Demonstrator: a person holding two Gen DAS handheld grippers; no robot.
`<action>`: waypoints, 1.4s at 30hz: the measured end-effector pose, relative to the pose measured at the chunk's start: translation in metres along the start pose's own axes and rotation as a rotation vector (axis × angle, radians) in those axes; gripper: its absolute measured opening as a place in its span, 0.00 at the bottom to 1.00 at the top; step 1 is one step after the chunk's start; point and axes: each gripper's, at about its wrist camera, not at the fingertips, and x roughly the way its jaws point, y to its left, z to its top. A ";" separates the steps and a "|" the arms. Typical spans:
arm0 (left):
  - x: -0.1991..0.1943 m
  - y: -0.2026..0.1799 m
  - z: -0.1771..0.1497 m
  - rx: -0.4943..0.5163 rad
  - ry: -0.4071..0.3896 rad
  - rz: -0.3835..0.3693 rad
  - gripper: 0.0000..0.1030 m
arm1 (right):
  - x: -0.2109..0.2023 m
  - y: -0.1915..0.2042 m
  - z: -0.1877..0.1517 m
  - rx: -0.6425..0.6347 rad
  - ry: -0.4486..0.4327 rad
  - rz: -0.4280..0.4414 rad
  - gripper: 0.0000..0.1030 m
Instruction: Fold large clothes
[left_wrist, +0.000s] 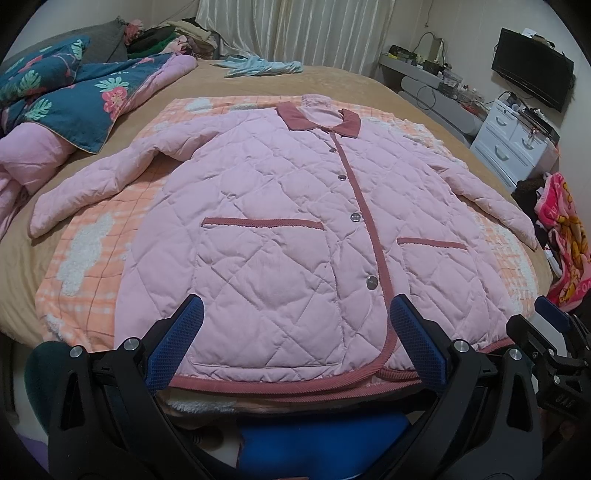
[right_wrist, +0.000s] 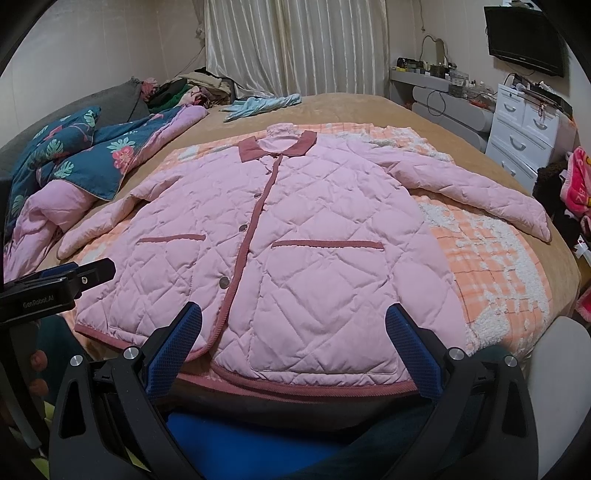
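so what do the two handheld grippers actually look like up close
Both match: the left gripper and right gripper have black plastic frames with slotted arms, silver round bolts at the pivots, and two angled fingers faced with blue textured pads. In the right wrist view the left gripper's side carries white "GenRobot.AI" lettering. No cables show.

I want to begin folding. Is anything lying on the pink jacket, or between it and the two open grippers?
Nothing visible. The pink jacket lies flat and buttoned on the checked blanket, nothing on it. The left gripper and right gripper stand open just above its hem.
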 end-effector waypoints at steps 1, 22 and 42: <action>0.000 0.000 0.000 0.000 0.000 0.001 0.92 | 0.000 0.000 0.000 0.001 0.001 0.001 0.96; 0.000 0.000 0.000 0.000 -0.001 0.001 0.92 | 0.000 0.001 0.000 -0.001 -0.004 0.000 0.96; 0.010 -0.011 0.008 0.004 0.004 -0.003 0.92 | 0.012 0.001 0.004 -0.006 0.012 0.012 0.96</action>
